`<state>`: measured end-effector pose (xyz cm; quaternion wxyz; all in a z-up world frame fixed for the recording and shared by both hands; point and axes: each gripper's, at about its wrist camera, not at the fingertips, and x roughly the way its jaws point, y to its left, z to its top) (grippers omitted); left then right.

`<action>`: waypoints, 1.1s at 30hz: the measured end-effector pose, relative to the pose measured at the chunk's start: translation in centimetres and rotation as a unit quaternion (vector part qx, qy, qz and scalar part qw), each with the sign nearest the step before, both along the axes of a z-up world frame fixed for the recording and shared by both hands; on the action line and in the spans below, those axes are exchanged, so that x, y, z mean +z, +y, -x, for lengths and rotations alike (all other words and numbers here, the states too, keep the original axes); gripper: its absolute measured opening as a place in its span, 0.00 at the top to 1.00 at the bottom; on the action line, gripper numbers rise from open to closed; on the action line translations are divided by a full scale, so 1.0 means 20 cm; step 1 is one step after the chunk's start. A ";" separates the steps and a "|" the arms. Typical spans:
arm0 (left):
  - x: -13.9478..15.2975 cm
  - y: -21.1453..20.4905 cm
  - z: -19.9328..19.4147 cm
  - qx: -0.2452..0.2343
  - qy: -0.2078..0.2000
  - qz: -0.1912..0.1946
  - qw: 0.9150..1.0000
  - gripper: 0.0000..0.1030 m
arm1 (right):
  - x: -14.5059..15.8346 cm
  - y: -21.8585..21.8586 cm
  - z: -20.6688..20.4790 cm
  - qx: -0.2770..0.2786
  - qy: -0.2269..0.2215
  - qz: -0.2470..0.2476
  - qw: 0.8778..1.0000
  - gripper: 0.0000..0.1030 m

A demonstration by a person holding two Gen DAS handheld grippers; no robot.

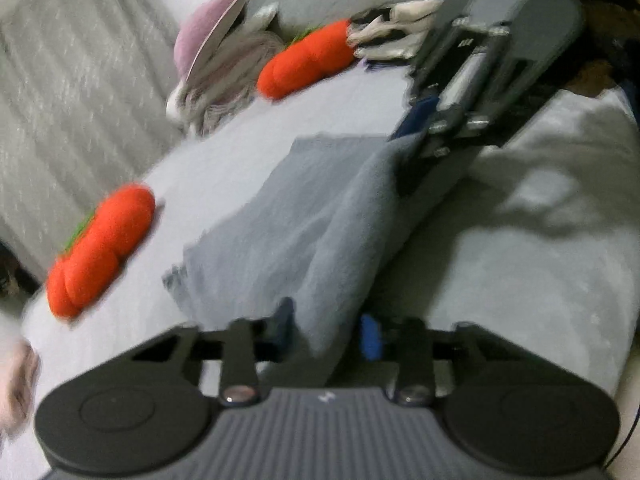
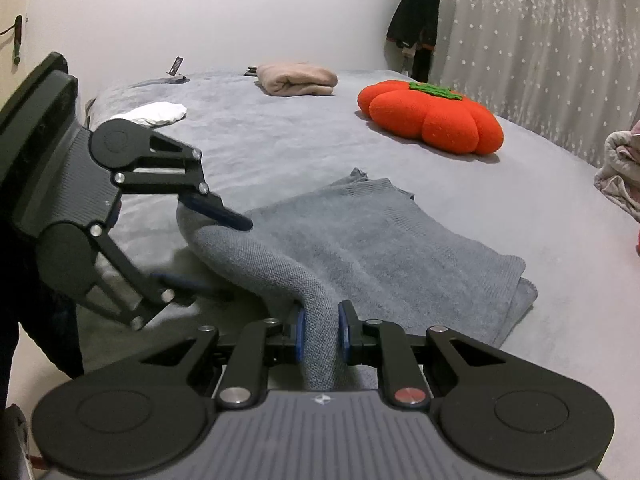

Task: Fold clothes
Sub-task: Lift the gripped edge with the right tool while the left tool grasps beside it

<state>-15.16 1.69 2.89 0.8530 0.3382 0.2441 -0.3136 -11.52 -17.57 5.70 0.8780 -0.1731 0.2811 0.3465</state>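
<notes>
A grey-blue knitted garment [image 2: 384, 236] lies partly folded on a bed [image 2: 280, 144] covered in a pale grey sheet. The right gripper [image 2: 320, 330] has its fingers clamped on a rolled edge of the garment at the near side of the bed. The left gripper [image 2: 200, 248] reaches in from the left of the right wrist view with its fingers apart: the upper blue finger lies on top of the raised fold, the lower one sits beneath it near the sheet.

Around the garment, an orange pumpkin-shaped cushion [image 2: 432, 116] rests further up the bed, well apart from the fabric. A folded beige item [image 2: 296, 79] sits near the far edge, and a white cloth [image 2: 158, 114] lies toward the left side. A pinkish bundle of clothes [image 2: 620, 168] is at the right edge, beside a star-patterned curtain [image 2: 540, 40]. A dark jacket [image 2: 414, 20] hangs in the corner of the wall. Nothing lies between the grippers and the garment.

The left wrist view is blurred. It shows the garment [image 1: 304, 216] running from the left gripper [image 1: 328, 332] up to the right gripper [image 1: 412, 132], which appears closed on the cloth. Only this view shows two orange cushions [image 1: 100, 248], a lilac hat [image 1: 208, 36] on a striped bundle, and a stack of pale folded items [image 1: 392, 28] behind the farther cushion.
</notes>
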 end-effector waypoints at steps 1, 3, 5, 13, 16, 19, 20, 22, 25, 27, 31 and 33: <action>0.01 0.02 -0.03 0.009 0.020 0.016 1.000 0.76 | 0.00 0.00 0.00 0.001 0.000 0.002 1.000 0.84; 0.04 0.04 -0.08 0.020 0.044 0.041 0.998 0.78 | 0.00 0.01 0.01 0.004 -0.002 0.007 1.000 0.84; 0.06 0.06 -0.12 0.033 0.063 0.060 0.996 0.79 | -0.01 0.01 0.02 0.006 -0.010 0.018 1.000 0.84; 0.10 0.10 -0.21 0.070 0.109 0.102 0.986 0.79 | -0.07 0.09 0.09 0.022 -0.051 0.066 0.996 0.66; 0.10 0.11 -0.22 0.075 0.115 0.109 0.985 0.78 | -0.12 0.15 0.14 0.047 -0.074 0.100 0.991 0.66; 0.10 0.11 -0.20 0.076 0.111 0.109 0.985 0.78 | -0.15 0.18 0.18 0.067 -0.087 0.127 0.986 0.65; 0.10 0.11 -0.20 0.076 0.110 0.110 0.985 0.78 | -0.16 0.18 0.18 0.070 -0.088 0.132 0.985 0.65; 0.11 0.11 -0.19 0.078 0.109 0.113 0.984 0.78 | -0.17 0.15 0.17 0.062 -0.085 0.137 0.985 0.65; 0.12 0.12 -0.20 0.081 0.111 0.119 0.983 0.78 | -0.16 0.10 0.16 0.049 -0.081 0.143 0.985 0.65; 0.13 0.12 -0.20 0.083 0.112 0.121 0.983 0.78 | -0.16 0.07 0.16 0.044 -0.079 0.144 0.985 0.66; 0.13 0.12 -0.20 0.083 0.110 0.122 0.983 0.78 | -0.14 0.00 0.16 0.033 -0.074 0.146 0.986 0.71; 0.13 0.12 -0.20 0.083 0.109 0.121 0.983 0.78 | -0.13 -0.03 0.17 0.028 -0.071 0.147 0.986 0.75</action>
